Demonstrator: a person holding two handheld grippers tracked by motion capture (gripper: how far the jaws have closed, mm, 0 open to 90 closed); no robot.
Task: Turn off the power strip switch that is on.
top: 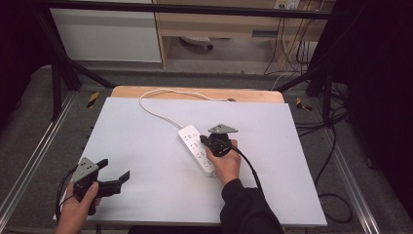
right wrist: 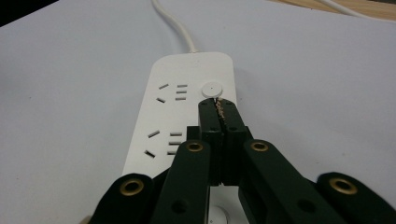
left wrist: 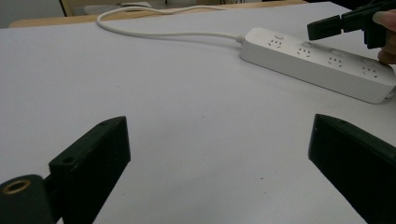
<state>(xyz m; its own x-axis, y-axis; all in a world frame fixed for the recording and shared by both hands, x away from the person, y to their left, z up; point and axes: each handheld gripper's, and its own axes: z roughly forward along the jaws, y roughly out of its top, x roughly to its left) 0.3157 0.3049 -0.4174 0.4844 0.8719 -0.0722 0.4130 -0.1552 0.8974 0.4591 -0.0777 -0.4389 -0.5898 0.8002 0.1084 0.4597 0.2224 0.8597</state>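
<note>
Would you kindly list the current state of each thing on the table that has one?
Power strip: lying flat on the white table, nothing plugged into it.
Round button: right gripper tips just short of it.
Right gripper: shut, empty.
Left gripper: open, empty, away from the strip.

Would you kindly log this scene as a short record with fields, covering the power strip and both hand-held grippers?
surface: white table top
main item: white power strip, lying flat, its white cable trailing toward the far edge
right hand-held gripper: jaws shut, tips over the strip just short of a round button; contact unclear
left hand-held gripper: jaws open, nothing between them, apart from the strip
sockets: no plug inserted
</note>
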